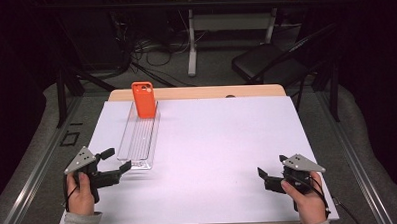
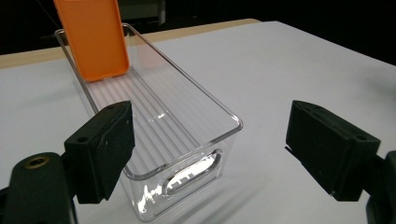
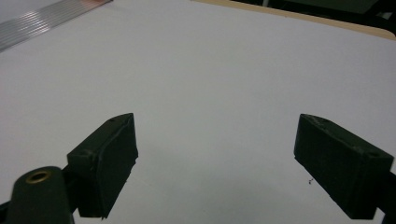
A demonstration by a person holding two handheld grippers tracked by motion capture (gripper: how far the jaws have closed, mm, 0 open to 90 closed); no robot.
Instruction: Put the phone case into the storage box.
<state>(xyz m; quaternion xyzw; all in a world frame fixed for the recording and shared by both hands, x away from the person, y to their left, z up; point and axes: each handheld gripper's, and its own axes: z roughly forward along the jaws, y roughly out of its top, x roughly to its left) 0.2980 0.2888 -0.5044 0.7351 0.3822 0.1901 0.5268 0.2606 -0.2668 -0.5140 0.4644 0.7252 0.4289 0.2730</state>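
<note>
An orange phone case (image 1: 144, 100) stands upright, leaning in the far end of a long clear plastic tray (image 1: 139, 139) on the left half of the white table. In the left gripper view the orange case (image 2: 95, 37) is at the top left and the tray's near rim (image 2: 236, 122) lies between the jaws. My left gripper (image 1: 118, 160) (image 2: 210, 126) is open just before the tray's near end, holding nothing. At the front right my right gripper (image 1: 271, 165) (image 3: 215, 140) hovers open over bare white surface, far from the tray.
A white sheet (image 1: 217, 141) covers the table, with a wooden strip (image 1: 201, 92) showing along the far edge. Beyond it are a black chair (image 1: 267, 64), floor cables (image 1: 149, 58) and another table's legs (image 1: 191, 42).
</note>
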